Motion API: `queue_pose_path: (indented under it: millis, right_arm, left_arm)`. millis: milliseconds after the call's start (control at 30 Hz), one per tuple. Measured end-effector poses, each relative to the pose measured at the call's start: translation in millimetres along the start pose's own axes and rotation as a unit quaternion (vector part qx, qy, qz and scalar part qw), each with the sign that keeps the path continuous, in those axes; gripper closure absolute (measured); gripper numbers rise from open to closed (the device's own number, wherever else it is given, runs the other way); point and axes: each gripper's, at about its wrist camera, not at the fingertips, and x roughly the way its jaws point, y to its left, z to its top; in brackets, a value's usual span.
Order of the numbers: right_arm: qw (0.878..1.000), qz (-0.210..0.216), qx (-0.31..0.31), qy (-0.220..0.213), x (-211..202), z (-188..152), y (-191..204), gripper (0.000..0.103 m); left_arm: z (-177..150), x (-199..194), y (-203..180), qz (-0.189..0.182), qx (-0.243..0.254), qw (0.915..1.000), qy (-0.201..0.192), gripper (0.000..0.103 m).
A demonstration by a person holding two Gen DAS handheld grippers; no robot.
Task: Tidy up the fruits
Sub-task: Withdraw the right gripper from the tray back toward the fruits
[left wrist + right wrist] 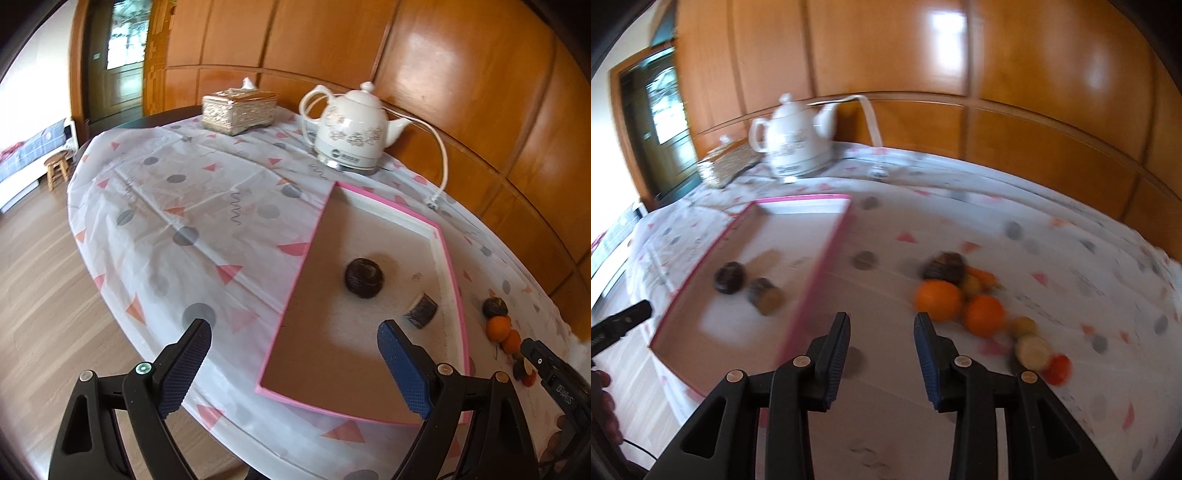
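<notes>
A pink-rimmed tray (452,280) lies on the patterned tablecloth. In it sit a dark round fruit (364,277) and a dark piece with a pale cut face (421,309). My left gripper (293,326) hovers over the tray's near left corner, open wide and empty. Right of the tray lies a heap of fruit: two oranges (938,299) (984,315), a dark fruit (943,267), a carrot (984,275), a pale round piece (1032,352) and a small red one (1058,369). My right gripper (881,317) stands open, nothing between its fingers, over bare cloth between the tray (827,258) and the heap.
A white ceramic kettle (351,129) with a cord and plug (432,201) stands at the back. A tissue box (238,109) sits left of it. Wooden wall panels close off the far side. The table's edge drops to wooden floor on the left, with a stool (57,166) beyond.
</notes>
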Motion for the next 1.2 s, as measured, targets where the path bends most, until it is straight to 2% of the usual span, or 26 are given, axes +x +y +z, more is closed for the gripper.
queue_pose_path:
  millis: [167,233,600,967,1200]
  right_arm:
    - [0.998,-0.040,0.048,0.003,-9,-17,-44,0.064]
    - [0.996,-0.057,0.070,0.004,-13,-24,-63,0.059]
    - [0.973,-0.150,0.173,0.020,-36,-73,-160,0.058]
    - [0.947,-0.210,0.244,0.021,-41,-101,-212,0.058]
    - [0.940,-0.220,0.258,0.022,-41,-107,-223,0.057]
  left_arm:
    - [-1,-2,-12,-0.015,0.023,0.9996,0.001,0.011]
    - [-2,-2,-16,-0.021,0.029,0.9994,0.004,0.011]
    - [-6,-3,-44,-0.038,0.081,0.9959,0.012,0.011]
    - [-5,-4,-73,-0.063,0.128,0.9896,0.018,0.011]
    - [-3,-3,-103,-0.081,0.169,0.9820,0.020,0.011]
